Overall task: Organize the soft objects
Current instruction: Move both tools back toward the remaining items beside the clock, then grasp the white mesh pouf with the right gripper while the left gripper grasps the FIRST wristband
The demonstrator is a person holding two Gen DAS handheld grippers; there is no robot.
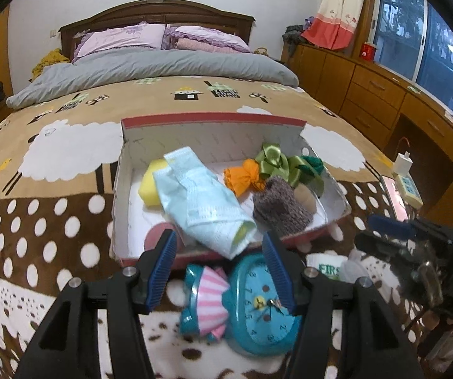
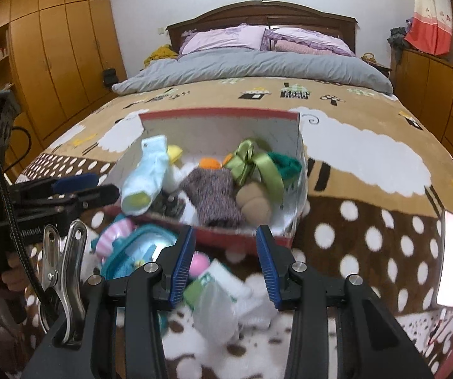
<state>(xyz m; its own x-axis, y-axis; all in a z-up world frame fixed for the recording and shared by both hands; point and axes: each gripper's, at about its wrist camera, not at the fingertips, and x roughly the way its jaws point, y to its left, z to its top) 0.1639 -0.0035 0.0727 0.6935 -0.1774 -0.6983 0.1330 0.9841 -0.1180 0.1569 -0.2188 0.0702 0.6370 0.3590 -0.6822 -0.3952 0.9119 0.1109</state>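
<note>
Blue ribbed pads line both grippers, and each pair of fingers stands spread apart with nothing between them. The left gripper point(image 1: 220, 271) hovers level just before the near wall of the red-rimmed cardboard box point(image 1: 214, 120), above a teal alarm clock point(image 1: 258, 309) lying on the blanket. The right gripper point(image 2: 225, 268) hangs before the same near wall, further right, over a white folded cloth with green print point(image 2: 223, 287).

Inside the box, a pale blue sock point(image 1: 201, 202) drapes over the near wall, its cuff hanging outside. A yellow sponge point(image 1: 152, 183) lies at the box's left, an orange fabric flower point(image 1: 244, 175) mid-box, a green satin bow point(image 1: 274, 159) toward its far right, and a grey knitted sock point(image 1: 278, 208) at its near right.

The box sits on a brown fleece blanket with white sheep and dots point(image 1: 52, 221) covering a bed. Beyond the box lie a grey duvet point(image 1: 163, 66), lilac pillows point(image 1: 122, 38) and a dark wooden headboard point(image 1: 157, 12). Wooden drawers point(image 1: 371, 94) stand right of it under a window.
</note>
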